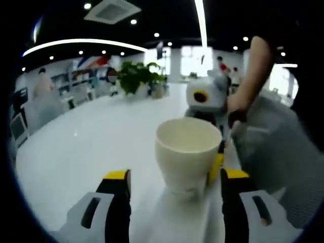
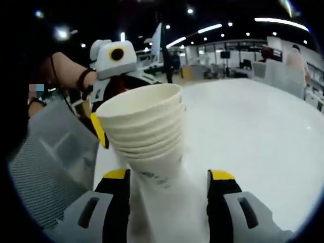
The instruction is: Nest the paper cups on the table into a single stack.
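A tall nested stack of cream-white paper cups [image 2: 147, 136] rises between the yellow-tipped jaws of the right tool [image 2: 167, 177], which close narrowly on its lower part, over the white surface [image 2: 253, 136]. Near the spread, empty left tool [image 1: 174, 182], one cream-white paper cup [image 1: 186, 152] stands upright on the surface, the other tool [image 1: 207, 96] just behind it. Thin, light and easily crushed, such cups probably want a gentle pinch low on the wall, never at the rim
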`<control>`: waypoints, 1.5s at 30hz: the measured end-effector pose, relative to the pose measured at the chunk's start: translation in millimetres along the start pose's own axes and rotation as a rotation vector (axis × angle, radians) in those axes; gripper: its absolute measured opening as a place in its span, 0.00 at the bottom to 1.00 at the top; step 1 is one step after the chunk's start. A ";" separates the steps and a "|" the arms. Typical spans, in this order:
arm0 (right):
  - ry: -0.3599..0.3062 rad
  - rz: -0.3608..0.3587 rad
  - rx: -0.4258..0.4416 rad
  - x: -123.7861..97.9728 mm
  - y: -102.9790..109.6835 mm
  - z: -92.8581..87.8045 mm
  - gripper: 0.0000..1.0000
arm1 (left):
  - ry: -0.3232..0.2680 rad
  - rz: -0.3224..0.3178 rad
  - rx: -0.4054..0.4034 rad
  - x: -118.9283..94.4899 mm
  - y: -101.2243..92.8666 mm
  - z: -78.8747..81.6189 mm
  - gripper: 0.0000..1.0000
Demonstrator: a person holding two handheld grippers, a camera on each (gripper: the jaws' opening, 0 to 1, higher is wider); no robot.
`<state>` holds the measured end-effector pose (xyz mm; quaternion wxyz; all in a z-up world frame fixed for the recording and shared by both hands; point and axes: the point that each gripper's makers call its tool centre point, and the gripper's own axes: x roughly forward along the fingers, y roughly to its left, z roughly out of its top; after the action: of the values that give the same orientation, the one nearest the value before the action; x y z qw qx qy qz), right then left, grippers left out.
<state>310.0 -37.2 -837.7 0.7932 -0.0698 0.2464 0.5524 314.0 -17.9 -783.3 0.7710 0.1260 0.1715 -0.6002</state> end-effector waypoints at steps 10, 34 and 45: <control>-0.057 0.044 -0.009 11.2 5.9 6.5 0.52 | -0.033 -0.024 -0.009 9.1 -3.7 8.1 0.65; -0.150 0.096 -0.004 15.6 10.6 21.8 0.39 | -0.085 -0.075 -0.065 13.7 -4.7 27.0 0.48; -0.184 0.046 -0.048 -1.5 -26.1 64.4 0.38 | -0.089 -0.050 -0.022 12.7 28.3 62.9 0.48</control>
<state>353.6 -23.7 -785.3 0.7977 -0.0318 0.1607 0.5803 351.4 -47.2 -731.8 0.7640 0.0865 0.1468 -0.6223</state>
